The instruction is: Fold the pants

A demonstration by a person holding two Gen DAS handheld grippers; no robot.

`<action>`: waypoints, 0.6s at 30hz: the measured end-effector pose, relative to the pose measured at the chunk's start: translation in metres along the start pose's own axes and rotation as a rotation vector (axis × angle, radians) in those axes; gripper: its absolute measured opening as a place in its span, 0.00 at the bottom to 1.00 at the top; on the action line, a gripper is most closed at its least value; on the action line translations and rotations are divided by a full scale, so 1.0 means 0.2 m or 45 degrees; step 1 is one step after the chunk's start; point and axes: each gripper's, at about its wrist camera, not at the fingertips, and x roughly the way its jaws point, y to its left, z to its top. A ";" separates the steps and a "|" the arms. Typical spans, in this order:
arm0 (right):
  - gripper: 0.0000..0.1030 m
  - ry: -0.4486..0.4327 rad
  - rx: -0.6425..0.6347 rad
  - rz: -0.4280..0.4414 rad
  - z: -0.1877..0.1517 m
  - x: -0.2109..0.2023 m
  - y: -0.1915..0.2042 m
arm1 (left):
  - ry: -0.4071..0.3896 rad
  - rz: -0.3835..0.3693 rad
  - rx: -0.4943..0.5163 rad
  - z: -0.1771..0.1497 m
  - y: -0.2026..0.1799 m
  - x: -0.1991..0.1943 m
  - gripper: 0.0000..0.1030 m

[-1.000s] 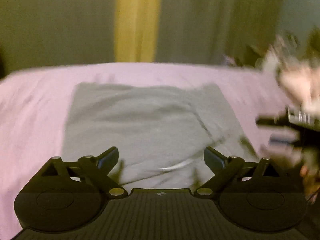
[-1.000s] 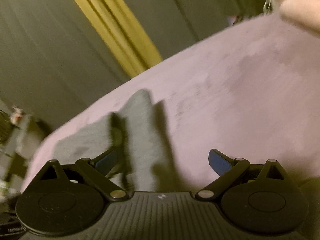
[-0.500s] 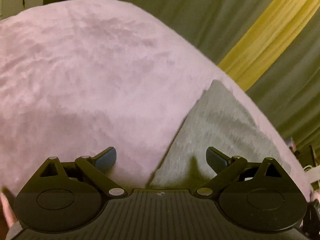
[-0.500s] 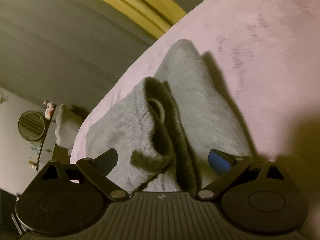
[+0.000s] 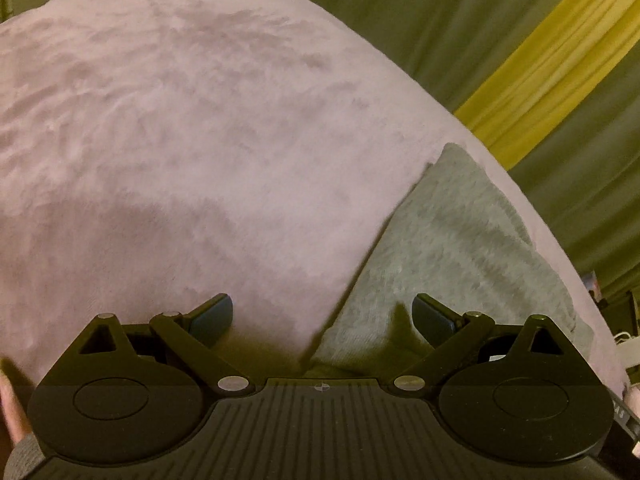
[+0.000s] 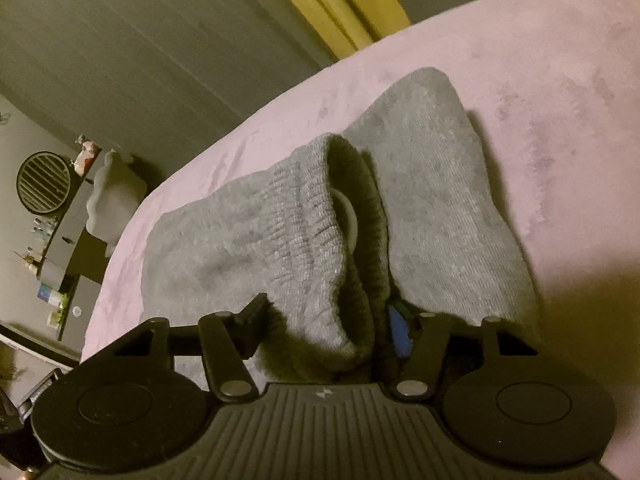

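Grey sweatpants [image 6: 440,184] lie folded on a pink fuzzy blanket [image 6: 560,60]. Their ribbed waistband [image 6: 312,232] bulges up toward the right wrist camera, with a white drawstring loop showing inside it. My right gripper [image 6: 326,320] is closing, and the waistband roll fills the gap between its fingers without looking squeezed. In the left wrist view the pants [image 5: 460,248] lie at the right. My left gripper [image 5: 322,316] stands open low over their near edge. That edge runs under the gap between its fingers, and nothing is held.
The pink blanket [image 5: 180,140] spreads wide to the left of the pants. Olive curtains with a yellow stripe [image 5: 540,60] hang behind the bed. A cluttered shelf with a round slatted object [image 6: 44,188] stands past the bed's far side. A hand [image 5: 12,412] shows at the lower left.
The left gripper swung and rolled from facing the flat pants to their left edge, then held still. The right gripper closed in on the waistband and its jaws narrowed around it.
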 end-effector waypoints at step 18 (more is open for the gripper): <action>0.38 -0.316 -0.227 -0.111 -0.08 -0.38 0.24 | 0.025 -0.018 -0.009 0.00 0.01 0.00 0.97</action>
